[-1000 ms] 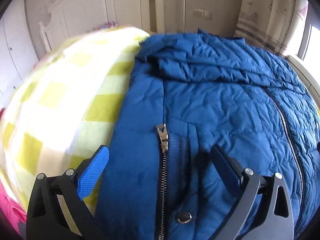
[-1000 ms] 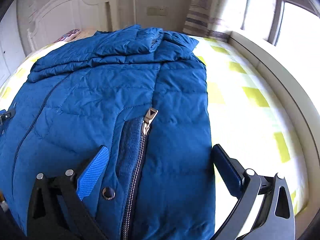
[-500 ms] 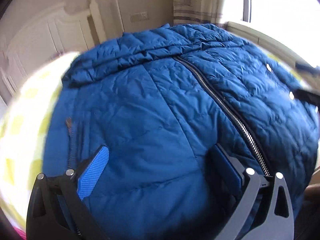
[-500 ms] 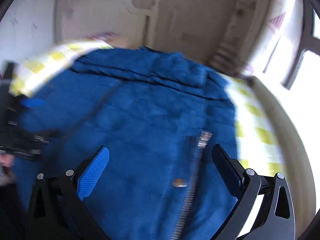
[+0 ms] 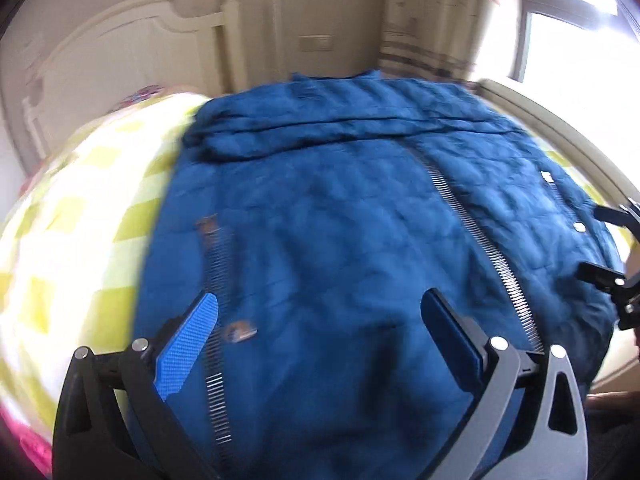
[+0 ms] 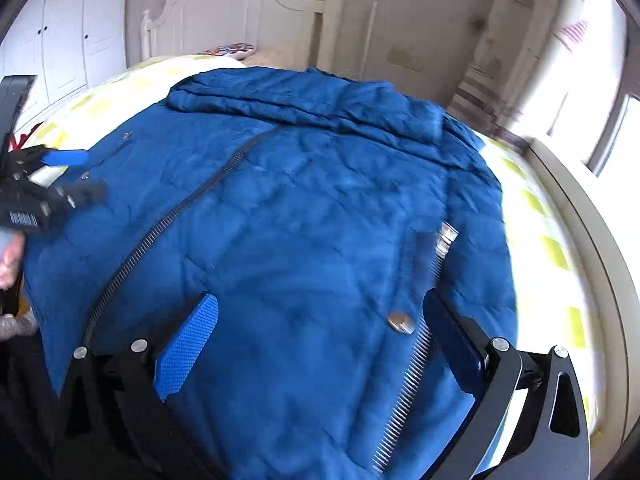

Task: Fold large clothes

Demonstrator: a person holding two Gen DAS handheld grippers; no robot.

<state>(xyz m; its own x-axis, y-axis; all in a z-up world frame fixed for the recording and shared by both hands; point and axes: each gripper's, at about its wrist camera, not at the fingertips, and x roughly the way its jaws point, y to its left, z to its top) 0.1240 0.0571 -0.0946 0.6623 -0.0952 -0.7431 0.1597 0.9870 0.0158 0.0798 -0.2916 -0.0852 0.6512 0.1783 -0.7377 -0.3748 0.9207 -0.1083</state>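
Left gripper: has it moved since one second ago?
Yes. The left gripper shifted right: the jacket's pocket zipper, then midway between its fingers, now lies by the left finger.

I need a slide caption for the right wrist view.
Open right hand-held gripper above a blue quilted jacket on a checked bed.

Each tool is showing black, triangular-cutout arms dotted with silver screws: the left tool (image 5: 318, 334) and right tool (image 6: 320, 336) are both wearing one bright blue textured pad (image 5: 187, 346) opposite a dark one.
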